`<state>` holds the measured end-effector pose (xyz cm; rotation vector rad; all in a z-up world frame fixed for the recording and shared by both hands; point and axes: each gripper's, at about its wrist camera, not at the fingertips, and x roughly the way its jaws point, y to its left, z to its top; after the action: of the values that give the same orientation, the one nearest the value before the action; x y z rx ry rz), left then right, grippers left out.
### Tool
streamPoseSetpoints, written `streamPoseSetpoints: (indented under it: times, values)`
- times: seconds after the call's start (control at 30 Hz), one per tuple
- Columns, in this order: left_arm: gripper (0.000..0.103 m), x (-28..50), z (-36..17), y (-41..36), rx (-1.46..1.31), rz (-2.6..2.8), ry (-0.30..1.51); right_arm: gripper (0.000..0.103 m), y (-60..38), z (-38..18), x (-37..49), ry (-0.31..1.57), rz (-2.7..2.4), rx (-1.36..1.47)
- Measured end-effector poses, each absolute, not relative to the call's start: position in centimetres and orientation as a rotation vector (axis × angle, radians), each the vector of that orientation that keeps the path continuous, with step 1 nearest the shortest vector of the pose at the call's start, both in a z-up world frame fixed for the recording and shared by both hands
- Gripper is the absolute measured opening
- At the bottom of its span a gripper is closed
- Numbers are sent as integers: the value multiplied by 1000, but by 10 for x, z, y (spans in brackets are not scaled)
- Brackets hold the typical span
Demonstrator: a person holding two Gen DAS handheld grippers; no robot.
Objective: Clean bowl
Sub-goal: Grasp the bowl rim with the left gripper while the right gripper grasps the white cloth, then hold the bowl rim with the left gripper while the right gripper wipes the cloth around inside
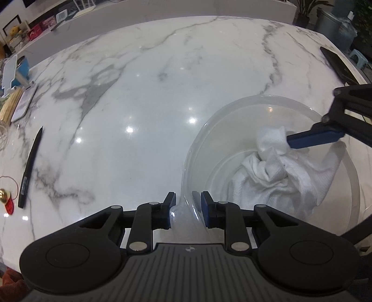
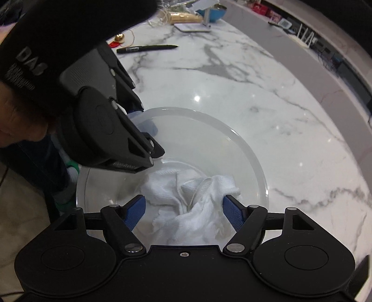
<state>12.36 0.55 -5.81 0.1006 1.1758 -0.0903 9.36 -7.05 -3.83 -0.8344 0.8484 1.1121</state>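
Bowl [image 1: 234, 130]: clear plastic, on marble countertop [image 1: 139, 93]; near rim pinched by left gripper [image 1: 187, 204]. White cloth [image 2: 197, 204] lies inside, flanked by right gripper [image 2: 183, 209], whose jaws are spread, cloth not clamped. Risks: thin rim may slip free; cloth may be left behind. Soiling cannot be made out.

glossy white marble counter [image 1: 144, 97] with grey veins, ceiling lights glinting off it. cluttered shelf [image 1: 34, 25] behind, plants [image 1: 309, 9] far right, beige floor [image 2: 21, 209] below.
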Motion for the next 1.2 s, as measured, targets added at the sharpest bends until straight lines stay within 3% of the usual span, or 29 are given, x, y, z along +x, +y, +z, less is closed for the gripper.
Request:
streamPoseSetpoints:
  times: [0.53,0.67,0.83,1.0,1.2]
  values:
    - [21,143,-60,-2,122,-145,1175,69,-56,-59,119,931,1135,-948]
    - [17,144,-65,-2,117,-163,1187,66,-51,-65,117,886,1129,-1002]
    - [10,144,-66,2,108,-177,1183,35,-49,-66,119,832,1090,-1048]
    - [9,147,-66,7,92,-190,1185,24,-48,-63,124,849,1071,-1032]
    - [9,148,-67,7,91,-189,1188,21,-49,-56,122,859,1050,-1015]
